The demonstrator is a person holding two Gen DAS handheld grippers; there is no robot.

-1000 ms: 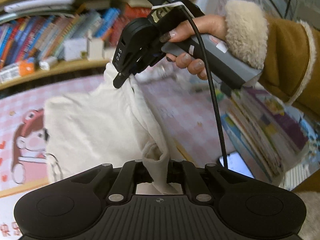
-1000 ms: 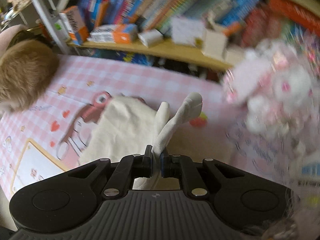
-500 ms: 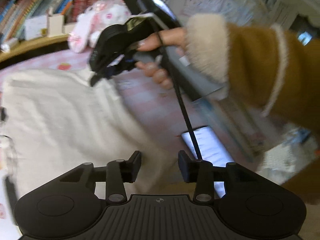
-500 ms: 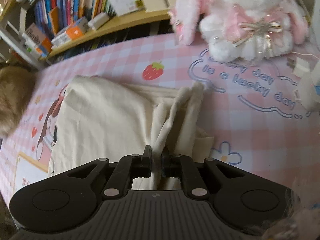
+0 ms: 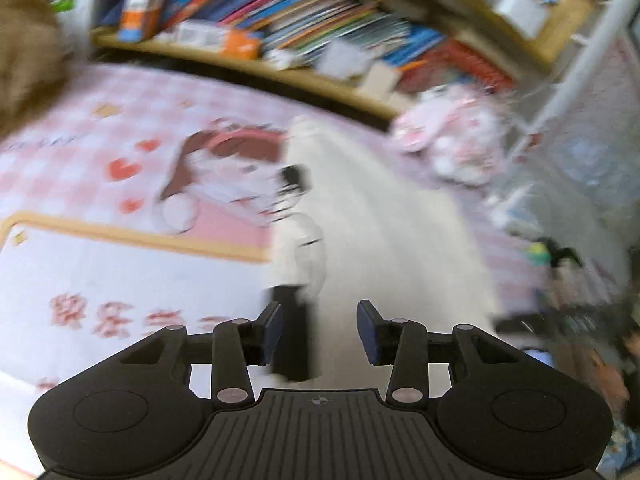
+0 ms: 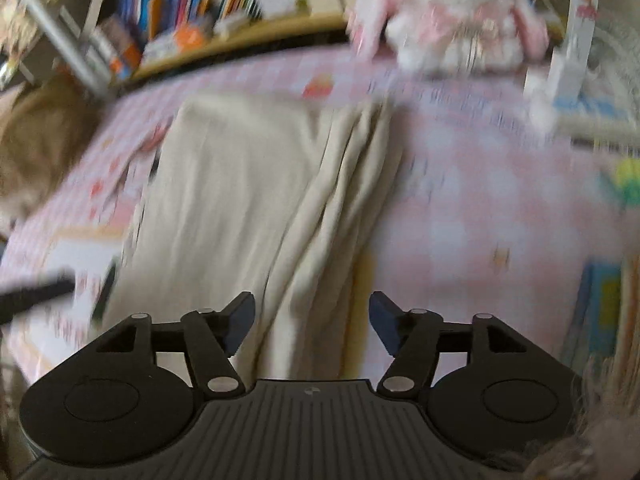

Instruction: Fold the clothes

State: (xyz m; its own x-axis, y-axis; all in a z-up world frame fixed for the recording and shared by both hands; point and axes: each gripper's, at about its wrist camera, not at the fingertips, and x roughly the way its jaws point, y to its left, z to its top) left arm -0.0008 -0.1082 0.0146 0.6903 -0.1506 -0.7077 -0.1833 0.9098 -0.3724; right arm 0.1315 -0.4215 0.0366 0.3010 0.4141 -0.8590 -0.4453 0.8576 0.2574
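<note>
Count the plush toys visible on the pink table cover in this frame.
1: a white-and-pink plush rabbit sits at the far edge of the pink checked cover, by the bookshelf, beyond the cream garment. Blur and the frame edges could hide others.

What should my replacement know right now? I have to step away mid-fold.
Left gripper: open, holding nothing, just above the garment's near edge.
Right gripper: jaws opening, cloth below its fingers but not pinched.
The cream garment lies on the pink checked mat, its right side bunched in long pleats.
Done: one side laid over.
Left: smooth the pleats, finish folding.
</note>
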